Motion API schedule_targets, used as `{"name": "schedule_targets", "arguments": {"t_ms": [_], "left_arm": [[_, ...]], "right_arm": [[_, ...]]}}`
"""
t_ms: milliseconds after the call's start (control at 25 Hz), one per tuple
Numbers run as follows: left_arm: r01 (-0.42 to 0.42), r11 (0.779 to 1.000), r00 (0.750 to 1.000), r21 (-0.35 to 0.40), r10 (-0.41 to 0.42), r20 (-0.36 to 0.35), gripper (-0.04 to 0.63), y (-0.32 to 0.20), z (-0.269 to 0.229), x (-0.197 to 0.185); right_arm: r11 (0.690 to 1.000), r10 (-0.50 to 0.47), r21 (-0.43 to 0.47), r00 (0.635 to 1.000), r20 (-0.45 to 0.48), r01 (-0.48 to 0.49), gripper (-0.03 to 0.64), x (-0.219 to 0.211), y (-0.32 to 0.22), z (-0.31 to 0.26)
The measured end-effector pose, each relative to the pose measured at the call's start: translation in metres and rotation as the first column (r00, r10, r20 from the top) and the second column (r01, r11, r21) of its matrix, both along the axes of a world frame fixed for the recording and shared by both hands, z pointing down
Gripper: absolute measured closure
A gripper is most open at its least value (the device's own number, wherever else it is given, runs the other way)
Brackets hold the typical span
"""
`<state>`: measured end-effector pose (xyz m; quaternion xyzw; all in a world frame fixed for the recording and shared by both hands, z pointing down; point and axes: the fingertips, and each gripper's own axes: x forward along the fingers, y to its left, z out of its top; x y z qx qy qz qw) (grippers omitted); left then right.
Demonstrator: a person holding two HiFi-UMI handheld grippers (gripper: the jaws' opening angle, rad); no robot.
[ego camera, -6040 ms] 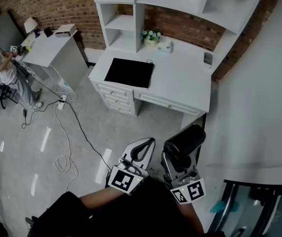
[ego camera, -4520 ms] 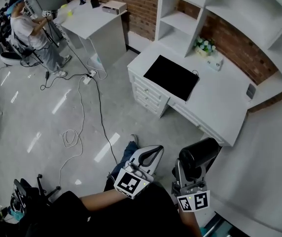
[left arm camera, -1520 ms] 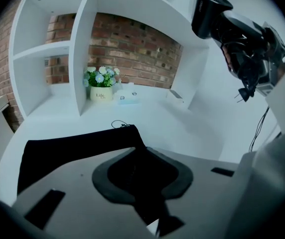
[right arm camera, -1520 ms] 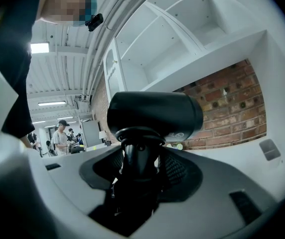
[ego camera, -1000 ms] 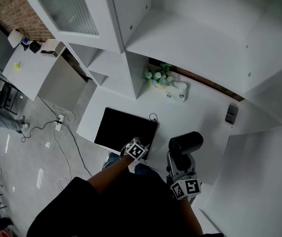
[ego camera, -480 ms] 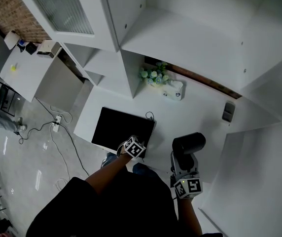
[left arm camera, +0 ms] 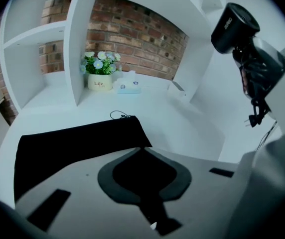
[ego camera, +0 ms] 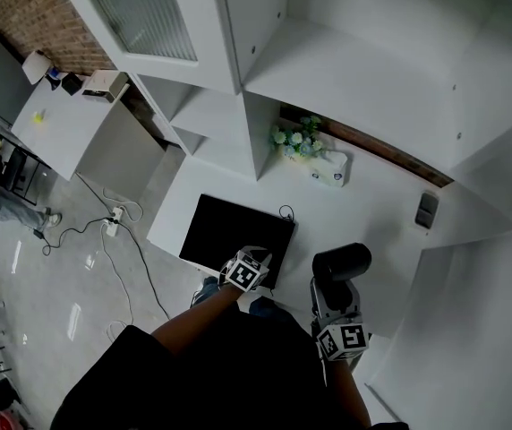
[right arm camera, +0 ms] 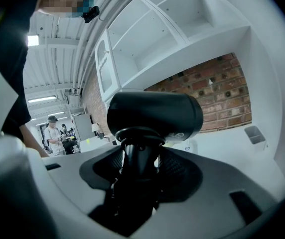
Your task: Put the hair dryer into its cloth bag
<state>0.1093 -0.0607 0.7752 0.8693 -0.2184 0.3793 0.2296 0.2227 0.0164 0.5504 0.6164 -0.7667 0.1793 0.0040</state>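
While the black bag [ego camera: 229, 231] lies flat on the white desk [ego camera: 363, 209], the left gripper [ego camera: 254, 263] is set at its near right corner. That gripper's jaws have just been closing and now stand together, with the tips pinching the cloth at the corner. The right gripper [ego camera: 331, 296] holds the dryer [ego camera: 341, 260] by its handle. The handle is upright and the black barrel sits on top. Here the jaws stand wide, with the pads pressed against either side of the handle. The dryer is held to the right of the bag, near it but not touching, and no part of it is inside. A flower pot [ego camera: 296, 140] stands at the far side of the desk, well apart from both grippers.
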Motion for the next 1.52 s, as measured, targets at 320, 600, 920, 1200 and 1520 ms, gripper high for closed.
{"name": "schedule_targets", "arguments": {"t_ms": [320, 600, 920, 1200, 1520], "left_arm": [[-0.052, 0.999, 0.999, 0.008, 0.052, -0.007, 0.566, 0.016, 0.006, 0.008], [-0.162, 0.987, 0.979, -0.009, 0.162, 0.124, 0.46, 0.032, 0.045, 0.02], [-0.117, 0.991, 0.986, -0.056, 0.123, 0.117, 0.479, 0.03, 0.061, 0.012], [-0.058, 0.997, 0.992, -0.045, 0.063, 0.108, 0.574, 0.019, 0.053, -0.001], [-0.14, 0.99, 0.98, -0.024, 0.142, 0.142, 0.426, 0.022, 0.058, 0.006]], "right_arm": [[0.999, -0.042, -0.029, 0.999, 0.006, 0.042, 0.38, -0.01, -0.005, 0.019], [0.999, -0.026, -0.034, 1.0, -0.005, 0.026, 0.38, -0.002, -0.006, 0.012], [0.999, 0.009, -0.047, 1.0, -0.028, -0.01, 0.38, 0.018, -0.002, 0.016], [0.999, -0.01, -0.045, 1.0, -0.01, 0.01, 0.38, 0.007, -0.004, 0.021], [0.999, -0.012, -0.042, 1.0, -0.021, 0.011, 0.38, 0.009, -0.009, 0.021]]}}
